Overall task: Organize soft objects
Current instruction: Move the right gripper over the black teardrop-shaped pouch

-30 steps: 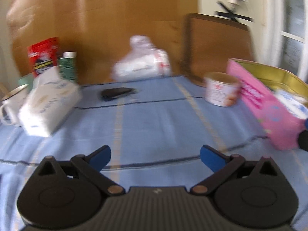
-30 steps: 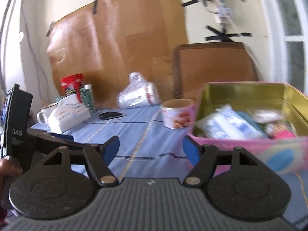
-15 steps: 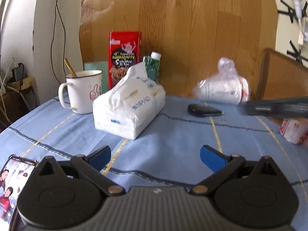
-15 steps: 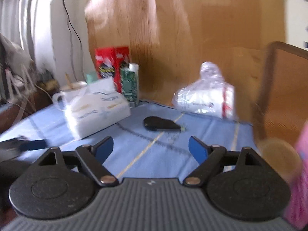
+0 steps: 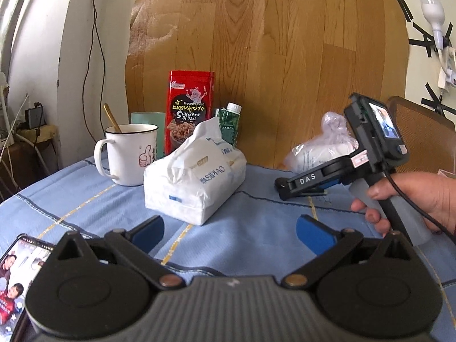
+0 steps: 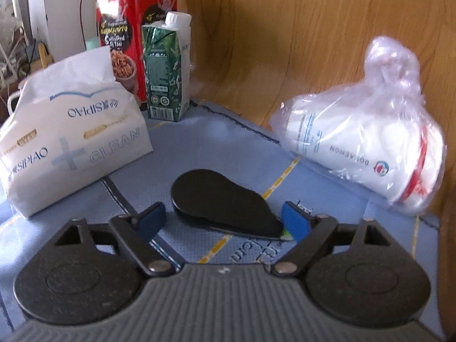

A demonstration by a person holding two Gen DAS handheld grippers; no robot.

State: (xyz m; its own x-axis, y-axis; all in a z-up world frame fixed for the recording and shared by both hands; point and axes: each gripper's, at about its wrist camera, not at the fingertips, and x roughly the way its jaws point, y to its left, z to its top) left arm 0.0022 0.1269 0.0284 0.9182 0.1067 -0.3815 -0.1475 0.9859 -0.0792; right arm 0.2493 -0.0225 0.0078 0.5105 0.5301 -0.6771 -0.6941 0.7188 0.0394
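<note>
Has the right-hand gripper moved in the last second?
Yes. The right gripper left the pink box and swung left across the table; its open jaws, just narrowing, now flank the black pouch near the tissue pack.

Left wrist view: the phone [image 5: 17, 273] at lower left is cut by the picture's edge and partly covered by the left gripper's body; the carton [image 5: 229, 125] stands half hidden behind the tissue pack [image 5: 196, 171]; the plastic-wrapped bundle [image 5: 322, 148] is partly masked by the right gripper [image 5: 287, 185], whose fingertips cannot be told apart; the person's hand [image 5: 413, 199] is cut off at the right edge. Right wrist view: the mug [image 6: 12, 101] shows only a sliver of handle behind the tissue pack [image 6: 74, 142]; the black pouch's [image 6: 222, 202] near tip is covered by a blue pad; print on the red tin [image 6: 125, 28] is blurred
</note>
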